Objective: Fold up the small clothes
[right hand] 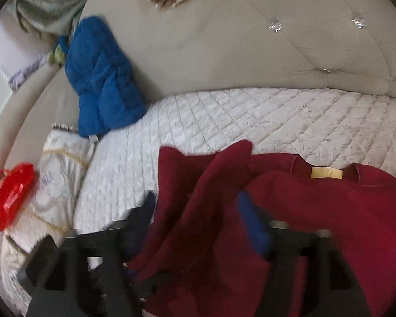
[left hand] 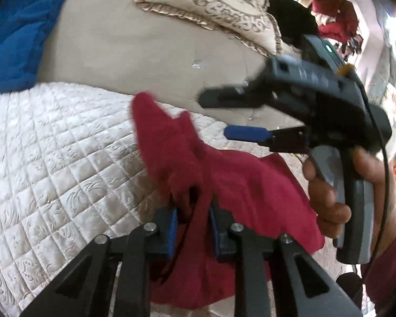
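The left gripper [left hand: 192, 227] is pinching a bunched edge of the dark red garment [left hand: 240, 185] between its fingers, lifting a flap so it can be carried over for a fold. The right gripper [left hand: 219, 115] is hovering just above the cloth with fingers apart, probably readying to take another edge. The garment itself is lying on the quilted bedspread [left hand: 52, 158], label [right hand: 326, 173] showing, near the bed's padded headboard [right hand: 224, 52].

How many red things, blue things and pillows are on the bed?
Red things: 2, the red garment and the red packet
Blue things: 1, the blue quilted jacket
Pillows: 2, the brown-patterned pillow and the white embroidered pillow
Total: 5
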{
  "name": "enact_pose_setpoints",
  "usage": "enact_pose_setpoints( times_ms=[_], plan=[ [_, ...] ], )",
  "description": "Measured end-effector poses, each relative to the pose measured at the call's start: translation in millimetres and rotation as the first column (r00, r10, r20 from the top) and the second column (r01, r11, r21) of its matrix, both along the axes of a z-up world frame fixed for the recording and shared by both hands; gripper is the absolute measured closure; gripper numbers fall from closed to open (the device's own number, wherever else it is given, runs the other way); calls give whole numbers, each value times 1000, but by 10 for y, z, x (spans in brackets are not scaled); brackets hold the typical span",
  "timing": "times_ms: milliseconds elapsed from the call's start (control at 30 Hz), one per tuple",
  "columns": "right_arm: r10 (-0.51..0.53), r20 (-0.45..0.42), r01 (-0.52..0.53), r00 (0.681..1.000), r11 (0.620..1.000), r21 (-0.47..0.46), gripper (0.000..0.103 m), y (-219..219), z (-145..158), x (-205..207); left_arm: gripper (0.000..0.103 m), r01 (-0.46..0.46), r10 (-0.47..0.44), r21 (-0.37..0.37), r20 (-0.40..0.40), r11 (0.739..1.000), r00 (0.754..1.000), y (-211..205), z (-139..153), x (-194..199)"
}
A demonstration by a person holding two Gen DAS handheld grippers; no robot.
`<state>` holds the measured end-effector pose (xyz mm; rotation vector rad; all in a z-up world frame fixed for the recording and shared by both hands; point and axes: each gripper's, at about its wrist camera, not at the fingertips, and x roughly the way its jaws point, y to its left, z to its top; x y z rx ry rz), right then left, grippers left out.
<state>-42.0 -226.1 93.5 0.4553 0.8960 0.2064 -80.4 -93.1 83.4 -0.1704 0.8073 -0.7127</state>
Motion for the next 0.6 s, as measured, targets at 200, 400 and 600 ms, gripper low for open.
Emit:
enact_pose_setpoints(
  times_ms=[200, 400, 600],
  plan=[
    [131, -185, -153, 974, 982, -108, 46, 441, -198, 371, 82, 19, -20, 28, 39, 999, 999, -77, 41, -116],
    [115, -158, -148, 981, 965, -216, 102, 517, -310, 370, 77, 76, -76, 21, 32, 997, 997, -103, 92, -149],
    [19, -4, -19, 1000, 995, -102, 103, -320, 2, -318, 21, 147, -138, -148, 67, 978, 988, -81, 507, -374]
  ],
)
